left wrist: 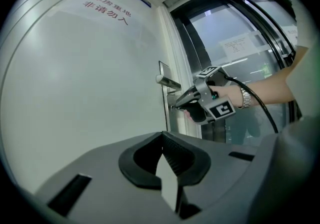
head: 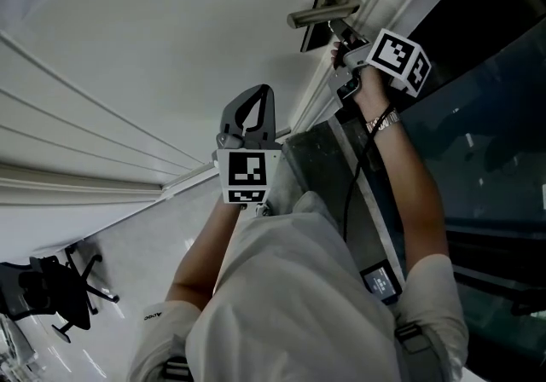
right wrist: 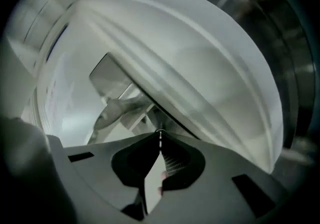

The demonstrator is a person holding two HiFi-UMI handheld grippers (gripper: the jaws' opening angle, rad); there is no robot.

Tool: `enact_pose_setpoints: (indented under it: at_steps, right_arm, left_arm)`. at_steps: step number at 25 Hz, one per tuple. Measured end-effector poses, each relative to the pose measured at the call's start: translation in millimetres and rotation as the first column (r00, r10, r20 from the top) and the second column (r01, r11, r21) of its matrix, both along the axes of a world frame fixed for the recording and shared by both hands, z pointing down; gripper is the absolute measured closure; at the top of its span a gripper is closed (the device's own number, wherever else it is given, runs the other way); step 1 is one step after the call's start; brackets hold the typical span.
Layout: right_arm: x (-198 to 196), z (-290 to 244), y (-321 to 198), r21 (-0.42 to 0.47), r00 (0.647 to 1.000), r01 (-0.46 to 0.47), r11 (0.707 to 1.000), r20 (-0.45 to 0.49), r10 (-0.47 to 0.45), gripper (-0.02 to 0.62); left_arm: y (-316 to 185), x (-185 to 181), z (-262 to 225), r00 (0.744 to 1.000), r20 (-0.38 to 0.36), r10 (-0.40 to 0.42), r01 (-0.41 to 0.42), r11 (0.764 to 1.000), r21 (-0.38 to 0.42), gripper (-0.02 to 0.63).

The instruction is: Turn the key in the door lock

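The white door [head: 171,48] carries a metal lever handle [head: 322,14] near its edge. My right gripper [head: 339,35] is pressed up to the lock just below that handle. In the right gripper view its jaws stand closed on a thin silvery key [right wrist: 160,137], with the handle [right wrist: 120,108] and its plate right behind. The left gripper view shows the right gripper [left wrist: 175,105] from the side, its tips at the door edge under the handle [left wrist: 167,82]. My left gripper [head: 253,92] is held off the door, shut with nothing in it.
A dark glass panel [head: 495,133] with a metal frame runs along the door's edge. A cable [head: 358,176] hangs from the right gripper along the arm. An office chair [head: 51,295] stands on the floor behind. Red lettering [left wrist: 107,8] marks the door.
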State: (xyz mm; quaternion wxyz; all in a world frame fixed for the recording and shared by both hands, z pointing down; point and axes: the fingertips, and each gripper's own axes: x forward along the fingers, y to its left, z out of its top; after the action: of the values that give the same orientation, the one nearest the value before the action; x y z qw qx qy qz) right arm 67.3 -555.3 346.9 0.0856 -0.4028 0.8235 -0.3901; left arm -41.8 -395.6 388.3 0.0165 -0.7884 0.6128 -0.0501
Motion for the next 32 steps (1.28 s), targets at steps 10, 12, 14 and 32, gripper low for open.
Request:
enact_pose_setpoints:
  at_steps: [10, 12, 14, 32]
  right_arm:
    - [3, 1, 3, 0.064, 0.995, 0.039, 0.997, -0.096, -0.033, 0.507]
    - [5, 0, 8, 0.225, 0.930, 0.090, 0.970, -0.366, -0.001, 0.450]
    - [3, 0, 14, 0.376, 0.759, 0.201, 0.905, -0.644, 0.099, 0.437]
    - [-19, 10, 10, 0.377, -0.163, 0.720, 0.582, -0.724, 0.670, 0.447]
  left_arm:
    - [1, 10, -1, 1.000, 0.003, 0.017, -0.017, 1.000, 0.005, 0.597]
    - [1, 8, 0, 1.000, 0.001, 0.012, -0.012, 1.000, 0.004, 0.597]
    - [0, 6, 1, 1.000, -0.001, 0.008, -0.008, 1.000, 0.002, 0.597]
    - [-3, 7, 0, 1.000, -0.001, 0.010, -0.010, 1.000, 0.009, 0.597]
